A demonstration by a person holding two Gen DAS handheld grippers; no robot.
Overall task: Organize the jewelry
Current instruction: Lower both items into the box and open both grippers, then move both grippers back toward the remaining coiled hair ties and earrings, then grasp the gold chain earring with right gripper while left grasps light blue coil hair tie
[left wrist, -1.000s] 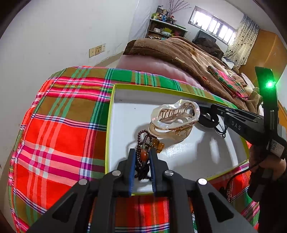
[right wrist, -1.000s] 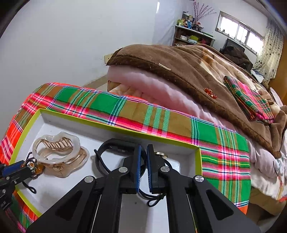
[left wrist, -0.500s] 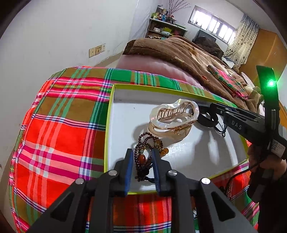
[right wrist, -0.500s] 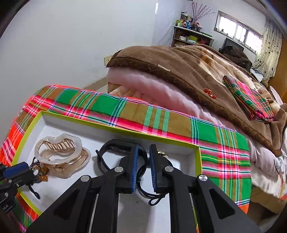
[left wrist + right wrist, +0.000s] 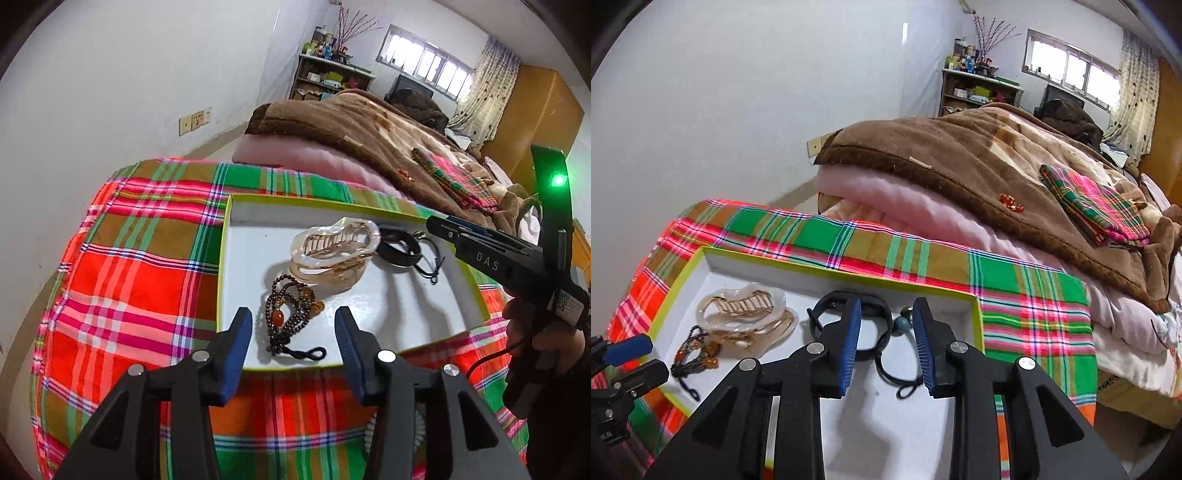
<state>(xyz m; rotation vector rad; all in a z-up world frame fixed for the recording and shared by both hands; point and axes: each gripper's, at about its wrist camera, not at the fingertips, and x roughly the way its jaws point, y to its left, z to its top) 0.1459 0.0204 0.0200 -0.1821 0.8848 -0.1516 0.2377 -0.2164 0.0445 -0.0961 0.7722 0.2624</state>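
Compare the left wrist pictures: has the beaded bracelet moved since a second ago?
Yes. The beaded bracelet, pinched upright before, now lies flat on the tray floor beside the hair claw. The left gripper, jaws just opened, has released it.

Home bedroom: bed (image 5: pixel 960 229) piled with brown blanket (image 5: pixel 979 162), cluttered shelf (image 5: pixel 979 88), curtained window (image 5: pixel 1071 66), wooden wardrobe (image 5: pixel 532 118).

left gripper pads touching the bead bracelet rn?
Apart. In the left wrist view the bead bracelet lies in the box, with clear gaps to both pads of the left gripper, jaws just opened.
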